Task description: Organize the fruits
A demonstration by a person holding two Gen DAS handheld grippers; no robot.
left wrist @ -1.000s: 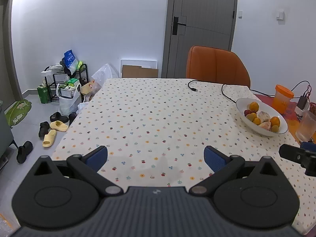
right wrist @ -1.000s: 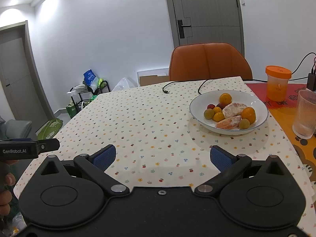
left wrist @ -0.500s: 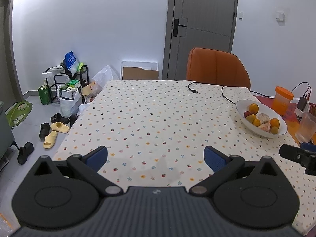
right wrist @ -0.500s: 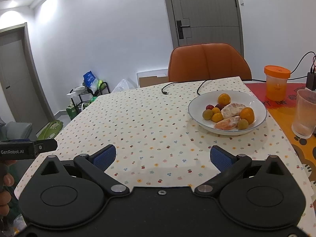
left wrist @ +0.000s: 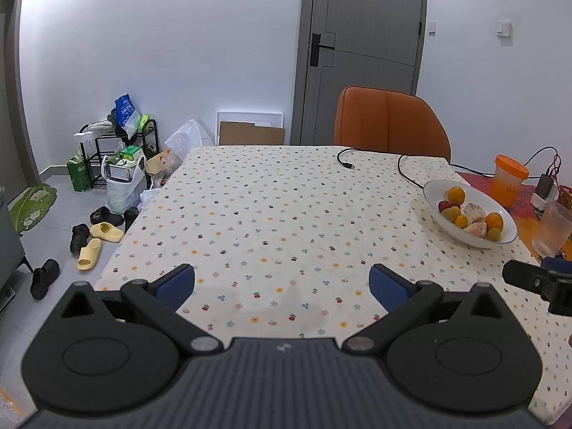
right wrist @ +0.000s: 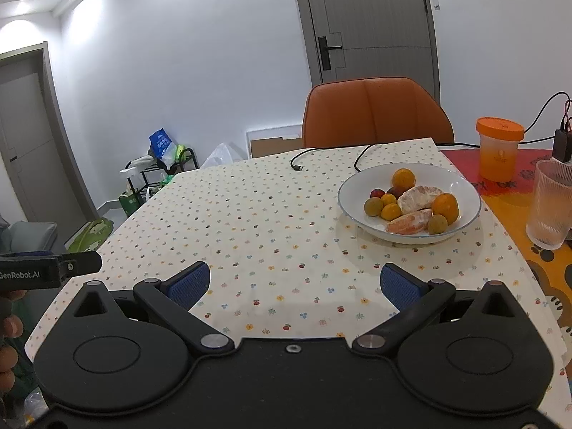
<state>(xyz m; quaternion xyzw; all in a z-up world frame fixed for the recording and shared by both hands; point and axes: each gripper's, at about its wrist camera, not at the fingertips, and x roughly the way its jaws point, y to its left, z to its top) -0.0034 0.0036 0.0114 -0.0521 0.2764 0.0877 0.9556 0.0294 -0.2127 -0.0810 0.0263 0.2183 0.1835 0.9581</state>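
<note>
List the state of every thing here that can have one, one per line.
left gripper: open, holding nothing
right gripper: open, holding nothing
white bowl: upright, holds fruit
peeled citrus: skin off, in the bowl
orange-lidded cup: lid on, upright
ribbed glass: upright
grey door: shut
black cable: plug end loose on the tablecloth

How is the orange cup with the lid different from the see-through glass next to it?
The orange cup is coloured and has a lid on top; the glass is clear with ribbed sides and is open on top. The cup stands farther back, near the cables; the glass stands closer, to the right of the fruit bowl. Both stand upright on the colourful mat, off the dotted tablecloth.
</note>
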